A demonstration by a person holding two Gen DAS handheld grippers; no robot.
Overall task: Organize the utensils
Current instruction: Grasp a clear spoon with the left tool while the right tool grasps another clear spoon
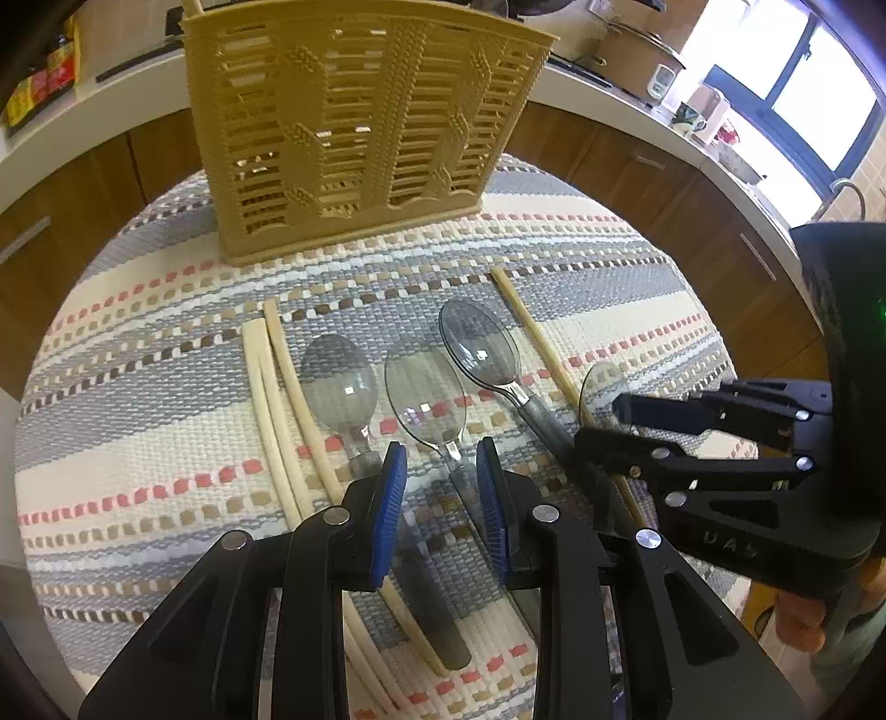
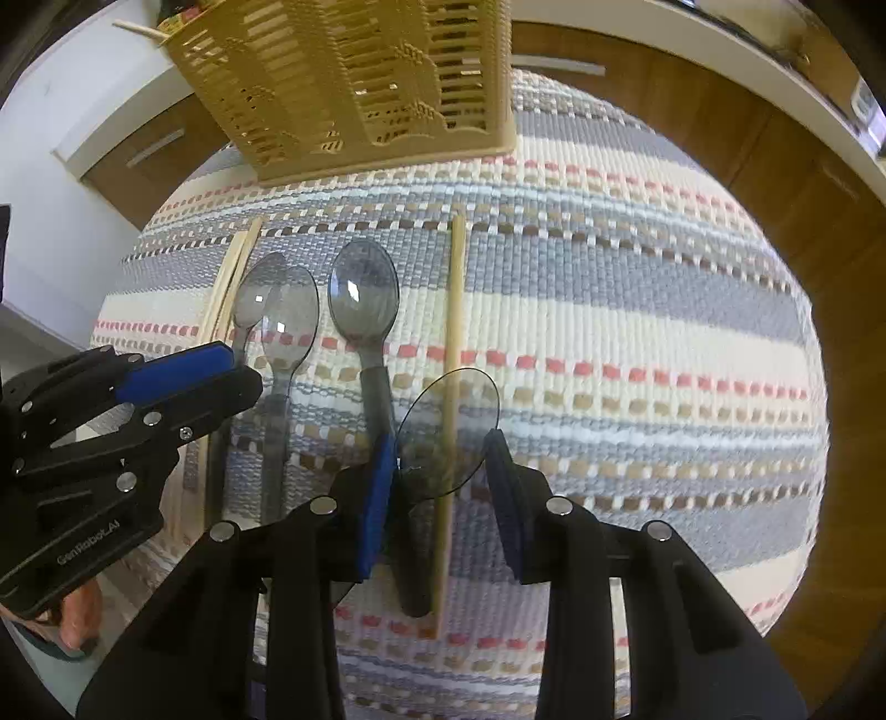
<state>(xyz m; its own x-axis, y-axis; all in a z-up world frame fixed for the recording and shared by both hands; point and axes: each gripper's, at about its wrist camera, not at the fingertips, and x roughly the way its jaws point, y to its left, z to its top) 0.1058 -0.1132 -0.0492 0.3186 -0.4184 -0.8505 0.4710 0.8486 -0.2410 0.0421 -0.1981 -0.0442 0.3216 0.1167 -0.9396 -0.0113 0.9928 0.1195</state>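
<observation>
A tan slotted utensil holder [image 1: 354, 122] stands at the far side of a striped woven mat [image 1: 138, 421]; it also shows in the right wrist view [image 2: 354, 83]. Several clear grey spoons lie in a row: one [image 1: 340, 382], one [image 1: 423, 401], one [image 1: 482, 346]. Pale chopsticks [image 1: 271, 415] lie left of them, one chopstick [image 1: 531, 332] to the right. My left gripper [image 1: 440, 487] is open, low over the middle spoon's handle. My right gripper [image 2: 440, 476] is open around the rightmost spoon [image 2: 451, 426], which lies beside a chopstick [image 2: 454, 343].
Wooden cabinets [image 1: 664, 183] and a white counter [image 1: 609, 88] with a rice cooker and jars curve behind the table. The mat's right part [image 2: 637, 332] holds no utensils. One chopstick sticks up from the holder [image 2: 138, 27].
</observation>
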